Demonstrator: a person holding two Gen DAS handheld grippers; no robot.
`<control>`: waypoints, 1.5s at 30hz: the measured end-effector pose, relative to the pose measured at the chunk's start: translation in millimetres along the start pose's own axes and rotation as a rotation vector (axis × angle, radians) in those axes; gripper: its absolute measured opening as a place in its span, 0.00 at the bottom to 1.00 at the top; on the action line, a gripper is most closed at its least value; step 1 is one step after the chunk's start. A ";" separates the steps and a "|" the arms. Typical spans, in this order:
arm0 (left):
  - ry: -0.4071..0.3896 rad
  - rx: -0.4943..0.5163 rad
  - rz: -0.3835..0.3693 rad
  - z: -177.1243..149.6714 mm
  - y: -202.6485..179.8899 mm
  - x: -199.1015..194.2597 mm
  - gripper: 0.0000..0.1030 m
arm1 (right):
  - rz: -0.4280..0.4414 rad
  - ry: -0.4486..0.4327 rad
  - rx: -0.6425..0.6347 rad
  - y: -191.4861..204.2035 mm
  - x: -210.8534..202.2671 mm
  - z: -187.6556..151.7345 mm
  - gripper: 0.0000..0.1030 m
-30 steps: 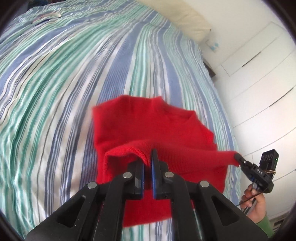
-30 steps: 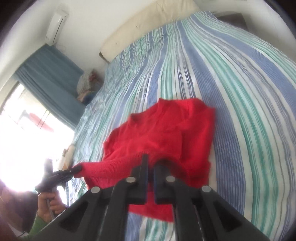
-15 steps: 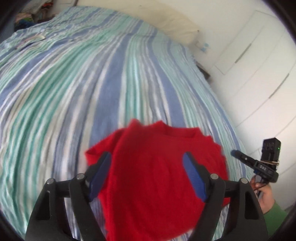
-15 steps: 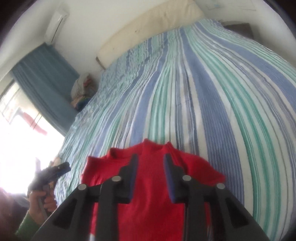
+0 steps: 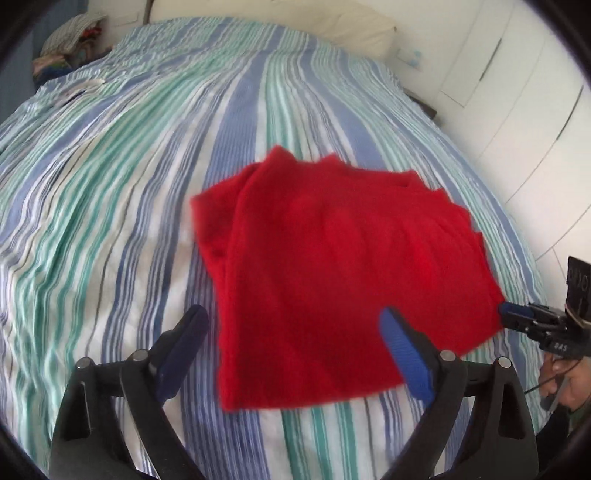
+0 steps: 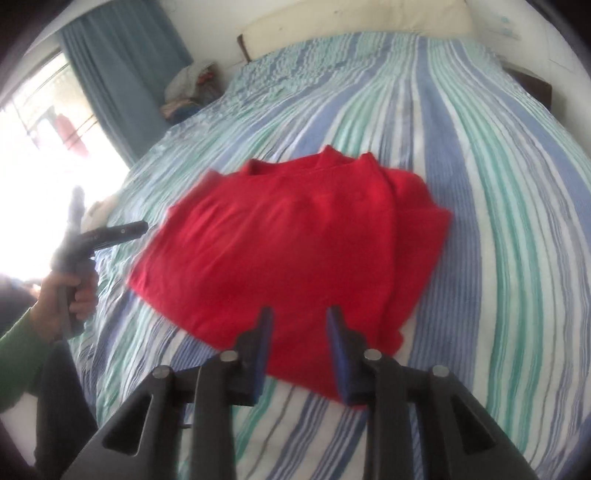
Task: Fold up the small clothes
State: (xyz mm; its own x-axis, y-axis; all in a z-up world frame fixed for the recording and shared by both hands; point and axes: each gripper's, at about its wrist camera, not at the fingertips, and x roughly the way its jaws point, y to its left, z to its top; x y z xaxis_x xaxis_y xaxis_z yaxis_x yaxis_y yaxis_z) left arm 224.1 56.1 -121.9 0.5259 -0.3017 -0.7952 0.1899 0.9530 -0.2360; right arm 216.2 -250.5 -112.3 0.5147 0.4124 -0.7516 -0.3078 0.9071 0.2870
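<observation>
The red top [image 5: 343, 266] looks smeared at its edges, so its folds are hard to make out. It hides the striped bedcover [image 5: 129, 192] under it. The far pile of clothes [image 5: 70, 48] is too small to tell apart.

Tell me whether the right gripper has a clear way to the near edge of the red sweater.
Probably yes: the right gripper is open just above the red sweater, with nothing between them.

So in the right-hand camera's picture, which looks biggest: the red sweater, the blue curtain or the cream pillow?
1. Red sweater, though it lies nearest the camera.
2. and 3. Blue curtain and cream pillow look too alike to rank.
</observation>
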 end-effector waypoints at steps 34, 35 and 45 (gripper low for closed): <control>-0.081 0.080 0.197 -128.4 -37.4 6.7 0.99 | -0.482 -0.107 -0.037 61.9 10.1 -151.6 0.53; -0.082 0.080 0.198 -128.8 -37.8 6.5 0.99 | -0.485 -0.107 -0.039 62.0 10.0 -151.9 0.53; -0.087 0.084 0.207 -129.5 -40.6 5.6 0.99 | -0.526 -0.093 -0.063 67.7 12.1 -151.2 0.53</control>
State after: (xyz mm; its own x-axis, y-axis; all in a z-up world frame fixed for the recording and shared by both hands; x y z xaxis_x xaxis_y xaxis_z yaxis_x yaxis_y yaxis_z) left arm 112.0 19.1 -189.1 0.6293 -0.1048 -0.7701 0.1371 0.9903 -0.0227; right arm 80.6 -196.7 -191.8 0.6802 -0.0884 -0.7276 -0.0347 0.9877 -0.1525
